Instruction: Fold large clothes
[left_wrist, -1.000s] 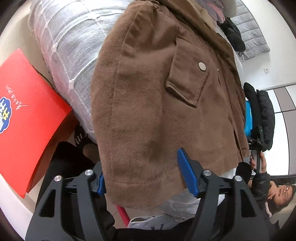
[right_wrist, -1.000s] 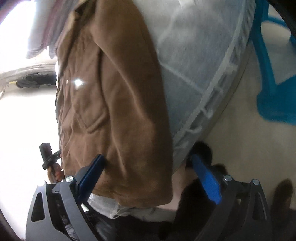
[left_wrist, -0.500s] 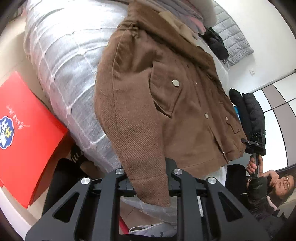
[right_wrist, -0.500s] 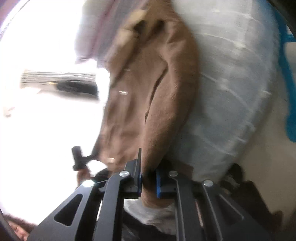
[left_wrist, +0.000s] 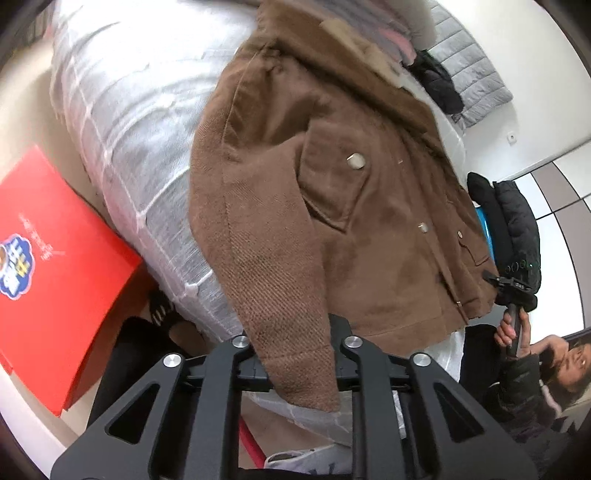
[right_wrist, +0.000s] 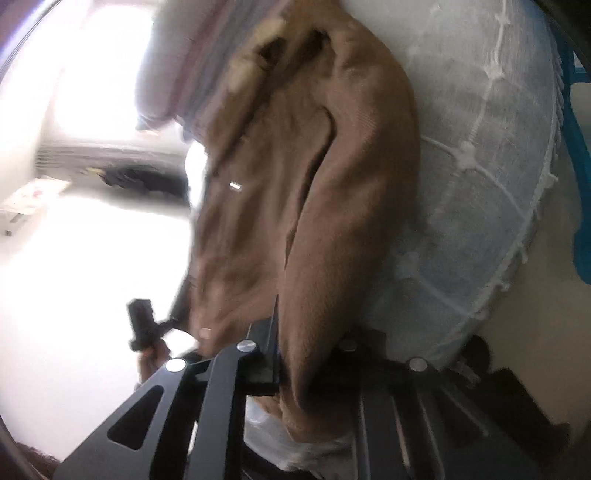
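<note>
A large brown jacket (left_wrist: 351, 206) with snap buttons and a chest pocket lies spread on a bed with a grey checked cover (left_wrist: 140, 122). My left gripper (left_wrist: 295, 354) is shut on the cuff end of the jacket's near sleeve (left_wrist: 269, 266), which runs up from the jaws toward the shoulder. In the right wrist view the same jacket (right_wrist: 295, 177) lies on the cover (right_wrist: 472, 184). My right gripper (right_wrist: 295, 358) is shut on the other sleeve (right_wrist: 340, 258) near its cuff. The fingertips of both grippers are hidden by cloth.
A red box (left_wrist: 48, 266) stands on the floor left of the bed. A person (left_wrist: 535, 362) holding a device sits at the right. Dark and grey padded coats (left_wrist: 461, 74) lie at the bed's far end. A blue chair (right_wrist: 580, 184) stands right of the bed.
Both grippers went from open around the jacket's edges to shut on a sleeve each. They have since pulled back a little, and the sleeves are lifted and stretched toward the cameras.
</note>
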